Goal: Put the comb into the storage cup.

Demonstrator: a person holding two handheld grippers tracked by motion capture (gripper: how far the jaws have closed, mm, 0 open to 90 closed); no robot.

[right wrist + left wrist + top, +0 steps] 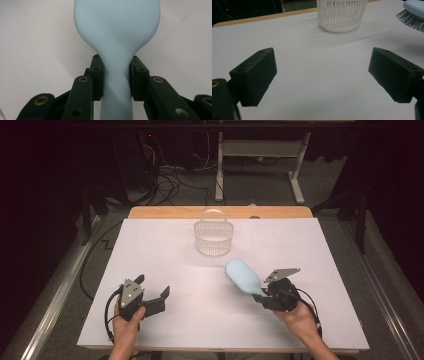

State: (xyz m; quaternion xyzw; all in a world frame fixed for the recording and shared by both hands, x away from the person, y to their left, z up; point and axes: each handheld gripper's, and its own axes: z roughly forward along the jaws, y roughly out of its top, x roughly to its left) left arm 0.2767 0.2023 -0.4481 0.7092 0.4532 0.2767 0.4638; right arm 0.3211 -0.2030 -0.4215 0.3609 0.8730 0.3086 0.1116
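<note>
Carrying step, by the look of it. Nearest, left gripper spread wide and empty, low over the white table. Right gripper clenched on the handle of the pale blue hairbrush, bristles down, head aimed at the white basket beyond. Next, probably: lift, carry over the rim, release inside.

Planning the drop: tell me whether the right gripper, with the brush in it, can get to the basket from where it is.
Probably yes. The right gripper is shut on the hairbrush handle, and only bare white table lies between it and the open-topped basket. The left gripper sits well aside.
</note>
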